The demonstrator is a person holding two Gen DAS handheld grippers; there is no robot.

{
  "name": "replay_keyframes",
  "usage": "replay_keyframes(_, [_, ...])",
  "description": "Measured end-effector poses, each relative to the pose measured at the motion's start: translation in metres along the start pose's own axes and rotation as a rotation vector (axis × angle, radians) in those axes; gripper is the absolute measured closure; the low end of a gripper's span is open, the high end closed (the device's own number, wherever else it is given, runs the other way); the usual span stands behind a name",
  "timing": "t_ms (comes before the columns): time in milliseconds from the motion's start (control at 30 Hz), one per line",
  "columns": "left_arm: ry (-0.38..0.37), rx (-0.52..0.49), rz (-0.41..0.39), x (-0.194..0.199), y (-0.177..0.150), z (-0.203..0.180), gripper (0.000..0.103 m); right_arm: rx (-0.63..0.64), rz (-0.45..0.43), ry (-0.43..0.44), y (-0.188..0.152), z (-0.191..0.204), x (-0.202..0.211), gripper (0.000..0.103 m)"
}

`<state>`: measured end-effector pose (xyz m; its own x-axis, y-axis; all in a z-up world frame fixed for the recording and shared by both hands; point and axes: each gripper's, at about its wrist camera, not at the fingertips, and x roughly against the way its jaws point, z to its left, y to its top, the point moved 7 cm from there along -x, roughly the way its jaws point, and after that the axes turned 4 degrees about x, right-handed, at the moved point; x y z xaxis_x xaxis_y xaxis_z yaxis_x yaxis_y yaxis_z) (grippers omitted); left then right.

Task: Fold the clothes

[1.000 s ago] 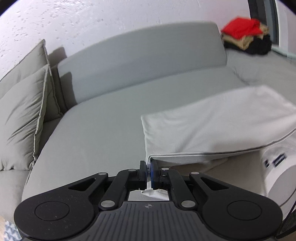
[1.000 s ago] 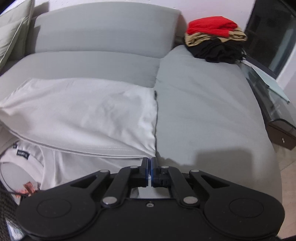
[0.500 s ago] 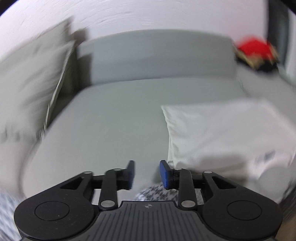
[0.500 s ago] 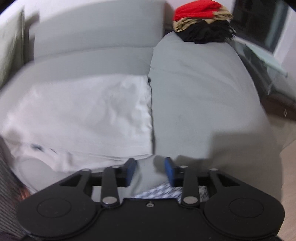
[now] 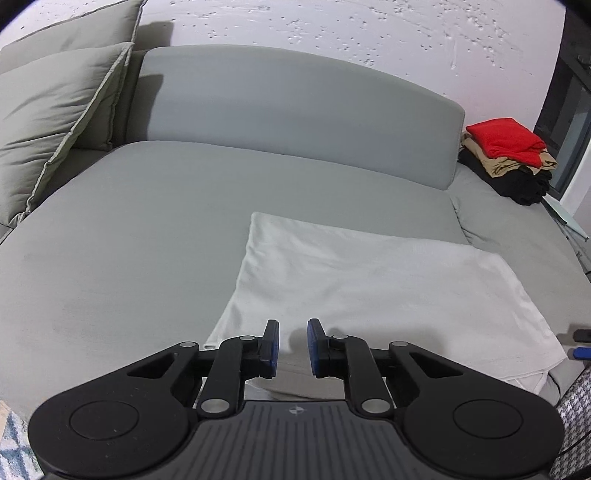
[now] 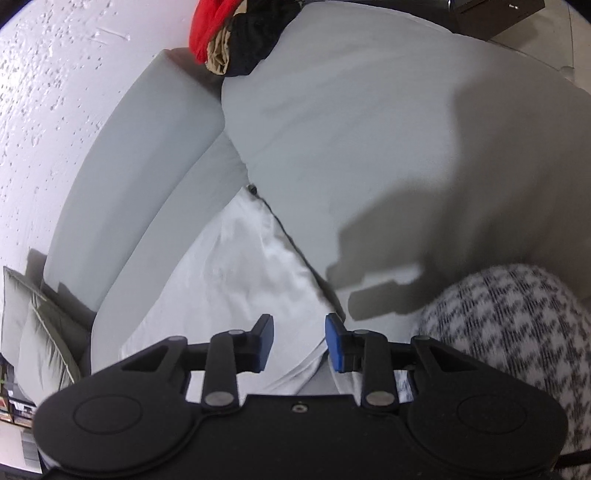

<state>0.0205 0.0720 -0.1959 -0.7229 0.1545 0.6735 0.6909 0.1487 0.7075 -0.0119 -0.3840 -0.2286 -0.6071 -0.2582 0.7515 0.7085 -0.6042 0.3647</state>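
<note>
A white garment [image 5: 388, 288] lies folded flat on the grey sofa seat [image 5: 129, 229]. My left gripper [image 5: 291, 347] is open and empty, hovering over the garment's near left corner. In the right wrist view the same white garment [image 6: 251, 280] lies beside the seam between two seat cushions. My right gripper [image 6: 300, 341] is open and empty, tilted, over the garment's near edge. The tips of the right gripper [image 5: 581, 345] show at the right edge of the left wrist view.
A stack of folded clothes, red on top of tan and black [image 5: 509, 155], sits at the sofa's far right end; it also shows in the right wrist view [image 6: 229, 33]. Two grey pillows [image 5: 51, 110] lean at the left. A houndstooth-patterned cloth [image 6: 517, 332] is close at right.
Both grippers let go of the white garment's hem and opened. The garment now lies folded flat on the seat. The right gripper has rolled and swung toward the right cushion.
</note>
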Motion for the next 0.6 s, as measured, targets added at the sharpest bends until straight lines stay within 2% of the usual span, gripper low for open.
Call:
replay_keyframes(233, [0.019, 0.039, -0.031, 0.012, 0.004, 0.018, 0.087, 0.182, 0.050, -0.190, 0.006, 0.008, -0.033, 0.072])
replay_keyframes(300, [0.032, 0.061, -0.038, 0.016, 0.005, 0.026, 0.087, 0.189, 0.063, -0.202, 0.007, 0.007, -0.039, 0.072])
replay_keyframes(367, [0.045, 0.082, -0.046, 0.019, 0.006, 0.033, 0.087, 0.168, 0.067, -0.185, 0.006, 0.006, -0.040, 0.078])
replay_keyframes(400, [0.048, 0.093, -0.048, 0.020, 0.007, 0.037, 0.087, 0.159, 0.073, -0.165, 0.006, 0.007, -0.038, 0.095])
replay_keyframes(433, [0.052, 0.098, -0.050, 0.021, 0.007, 0.039, 0.087, 0.152, 0.077, -0.139, 0.004, 0.009, -0.035, 0.099])
replay_keyframes(500, [0.061, 0.106, -0.052, 0.022, 0.009, 0.043, 0.087, 0.169, 0.034, -0.126, 0.005, 0.013, -0.024, 0.099])
replay_keyframes(600, [0.070, 0.107, -0.041, 0.019, 0.011, 0.046, 0.087, 0.201, -0.022, -0.150, 0.011, 0.016, -0.009, 0.099])
